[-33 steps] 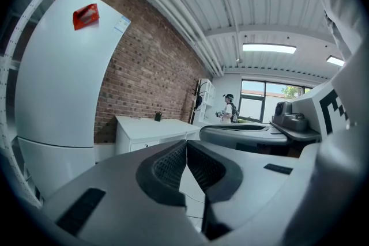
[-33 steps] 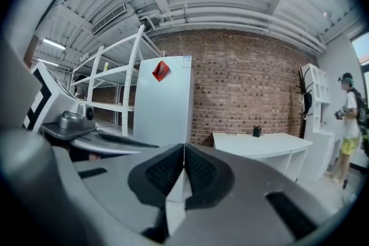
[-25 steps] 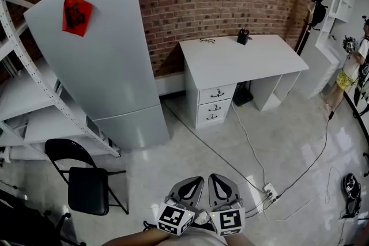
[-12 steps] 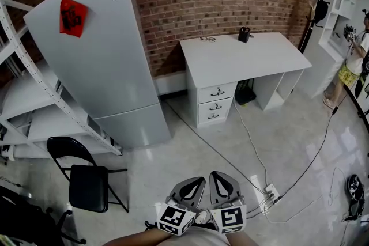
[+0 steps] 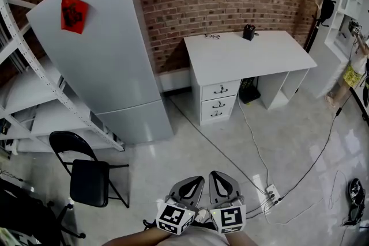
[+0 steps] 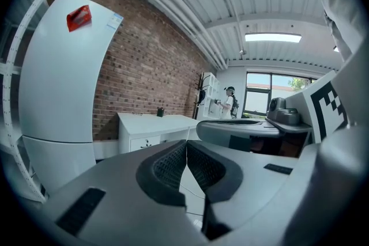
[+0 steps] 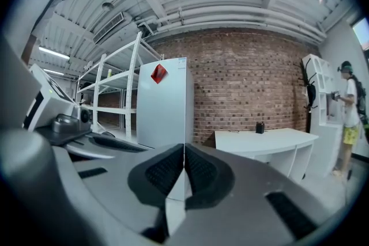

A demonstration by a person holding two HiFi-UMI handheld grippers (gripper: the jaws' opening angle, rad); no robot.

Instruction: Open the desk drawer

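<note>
The white desk (image 5: 248,57) stands against the brick wall, far across the floor from me. Its three drawers are stacked on the left side, all shut: top drawer (image 5: 219,89), middle drawer (image 5: 218,104), bottom drawer (image 5: 217,114). My left gripper (image 5: 193,180) and right gripper (image 5: 220,177) sit side by side at the bottom of the head view, both shut with nothing held. In the left gripper view the left gripper's (image 6: 186,142) pads meet and the desk (image 6: 153,123) is small beyond. The right gripper's (image 7: 184,147) pads also touch, with the desk (image 7: 259,138) ahead to the right.
A grey fridge (image 5: 98,55) stands left of the desk, with metal shelving (image 5: 29,95) beside it and a black folding chair (image 5: 86,178) nearer me. Cables and a power strip (image 5: 270,192) lie on the floor to my right. A person (image 5: 354,60) stands by white shelves (image 5: 340,3).
Both grippers remain shut and side by side. The head view has shifted a little, so the desk sits slightly further right and the person at the right edge is more cut off.
</note>
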